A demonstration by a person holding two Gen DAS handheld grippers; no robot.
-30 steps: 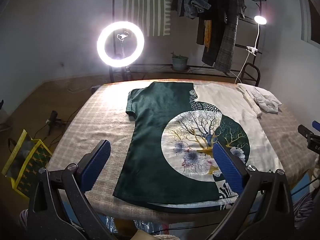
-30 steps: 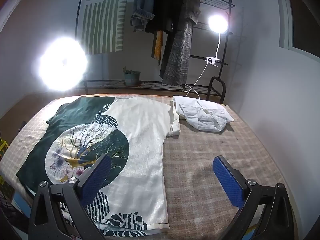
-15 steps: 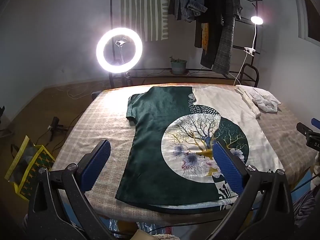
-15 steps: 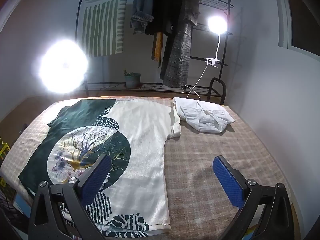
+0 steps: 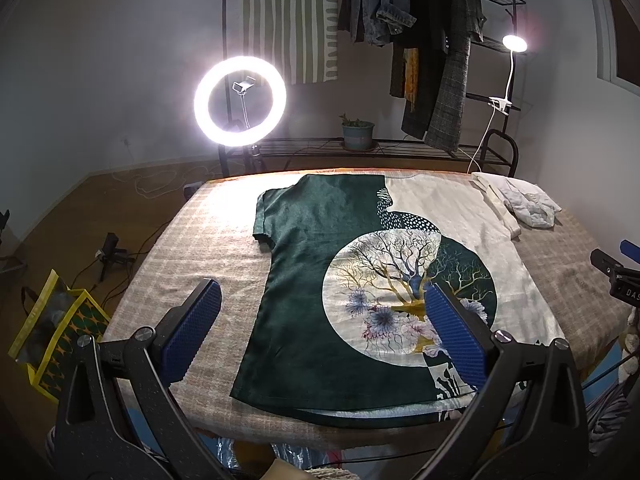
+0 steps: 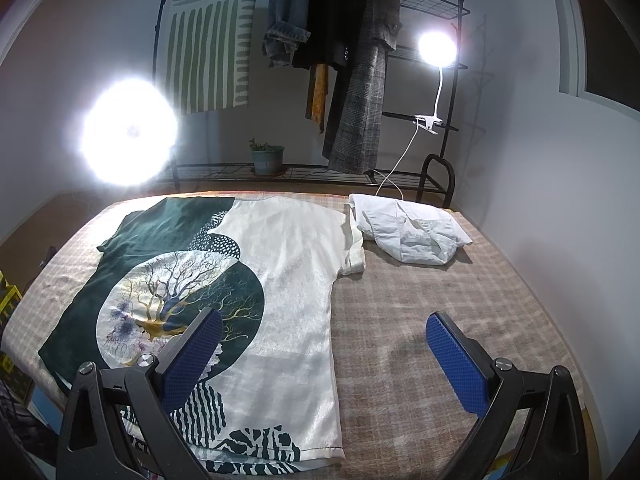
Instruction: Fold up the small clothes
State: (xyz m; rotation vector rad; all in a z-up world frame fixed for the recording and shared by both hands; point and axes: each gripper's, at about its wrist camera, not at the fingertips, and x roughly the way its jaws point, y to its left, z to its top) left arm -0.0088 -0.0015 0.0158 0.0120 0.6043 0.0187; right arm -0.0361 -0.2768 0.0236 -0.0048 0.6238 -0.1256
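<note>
A green and cream T-shirt (image 5: 320, 280) with a round tree print lies flat on the checked table, hem toward me. It also shows in the right wrist view (image 6: 288, 272). My left gripper (image 5: 324, 316) is open and empty, held above the near hem over the green half. My right gripper (image 6: 324, 340) is open and empty, above the shirt's right edge. A crumpled white garment (image 6: 412, 232) lies at the far right beside the shirt's cream sleeve; it also shows in the left wrist view (image 5: 524, 204).
The checked table (image 6: 440, 300) has bare cloth right of the shirt. A ring light (image 5: 240, 100) and a clothes rack (image 5: 420, 40) stand behind the table. A yellow bag (image 5: 52, 328) sits on the floor at left. The right gripper's tip (image 5: 616, 276) shows at the edge.
Both grippers have drawn back and up slightly, so the shirt looks a little farther off. The shirt and white garment have not moved. Both grippers stay open.
</note>
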